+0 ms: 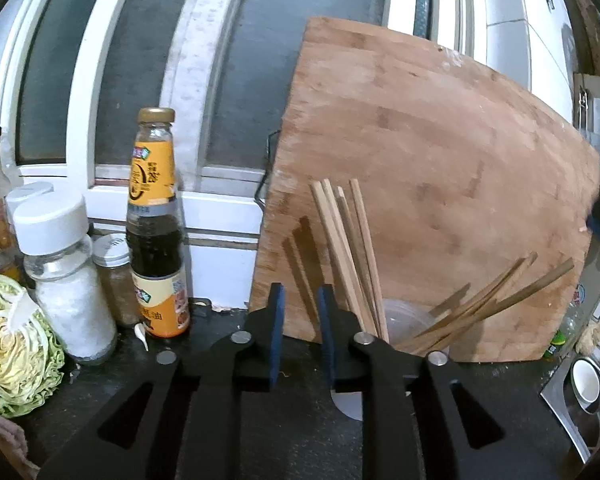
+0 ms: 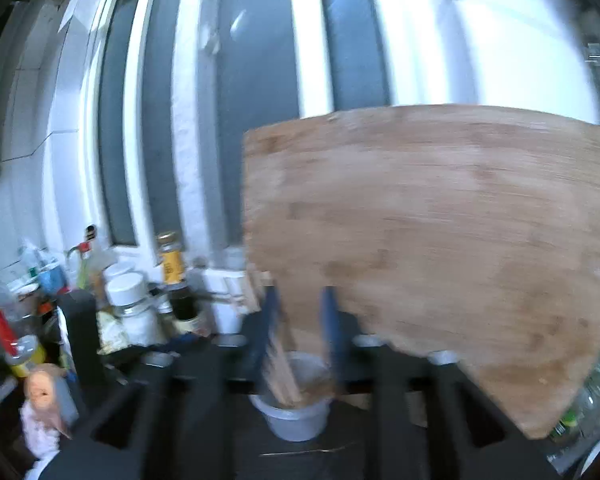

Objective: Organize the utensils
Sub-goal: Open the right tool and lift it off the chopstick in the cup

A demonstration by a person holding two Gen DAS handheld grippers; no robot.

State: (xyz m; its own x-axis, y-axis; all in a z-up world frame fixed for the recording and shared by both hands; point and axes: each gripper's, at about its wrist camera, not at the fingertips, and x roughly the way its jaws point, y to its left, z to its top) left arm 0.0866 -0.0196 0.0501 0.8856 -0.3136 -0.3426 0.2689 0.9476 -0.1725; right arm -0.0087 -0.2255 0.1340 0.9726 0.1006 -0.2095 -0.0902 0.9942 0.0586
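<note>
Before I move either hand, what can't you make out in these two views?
- Right view: motion-blurred throughout, so whether the right tongs grip the chopsticks over the plastic cup is unclear.
- Left view: the left tongs hide the cup's left side and base.
- Left view: the cutting board hides the wall and counter behind it.
- Left view: the sink is cut off by the right edge.

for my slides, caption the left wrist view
Open left gripper faces chopsticks in a plastic cup before a cutting board.
</note>
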